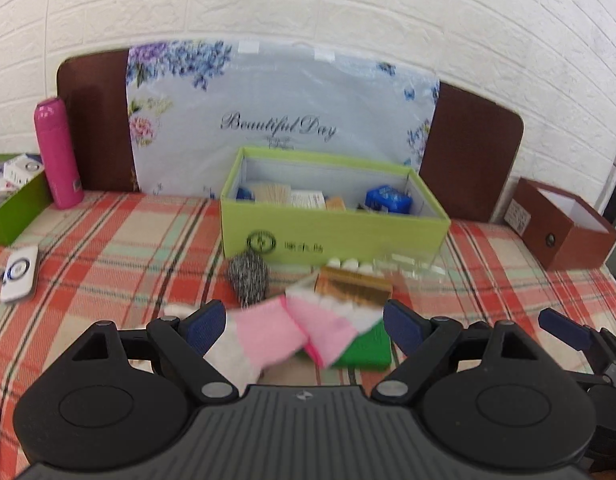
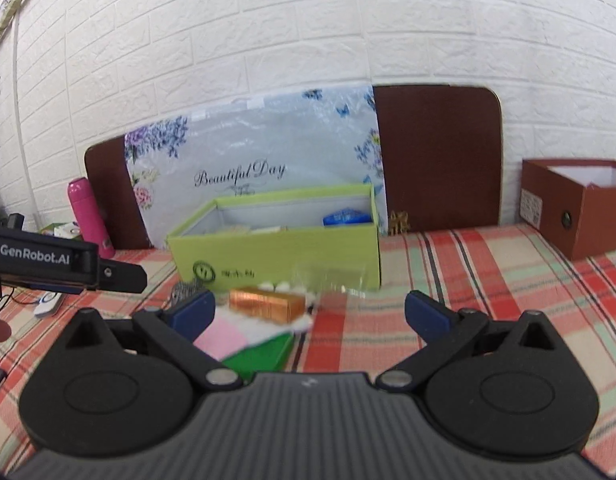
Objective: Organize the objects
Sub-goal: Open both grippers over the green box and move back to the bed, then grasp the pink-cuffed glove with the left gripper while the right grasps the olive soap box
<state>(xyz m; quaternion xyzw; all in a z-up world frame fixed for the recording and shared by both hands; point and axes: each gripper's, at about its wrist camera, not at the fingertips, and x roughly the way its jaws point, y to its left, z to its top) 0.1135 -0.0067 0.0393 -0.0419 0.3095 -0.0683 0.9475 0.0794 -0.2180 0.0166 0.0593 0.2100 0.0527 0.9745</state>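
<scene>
My left gripper (image 1: 304, 326) is open, its blue pads either side of a pair of pink and white socks (image 1: 292, 332) lying on the plaid cloth, partly over a green flat box (image 1: 367, 350). Behind them lie a copper-gold box (image 1: 353, 286), a steel scrubber (image 1: 248, 280) and a clear plastic piece (image 1: 407, 266). An open lime-green box (image 1: 331, 232) with several items inside stands beyond. My right gripper (image 2: 309, 316) is open and empty, just right of the socks (image 2: 224, 338), green box (image 2: 264, 354) and gold box (image 2: 268, 304); the lime box (image 2: 280, 254) is behind.
A pink bottle (image 1: 58, 152) and a second green box of small packs (image 1: 12, 196) stand at far left, a white device (image 1: 20, 274) near them. A brown open box (image 1: 563, 228) sits at the right. A floral bag (image 1: 284, 116) leans on the headboard.
</scene>
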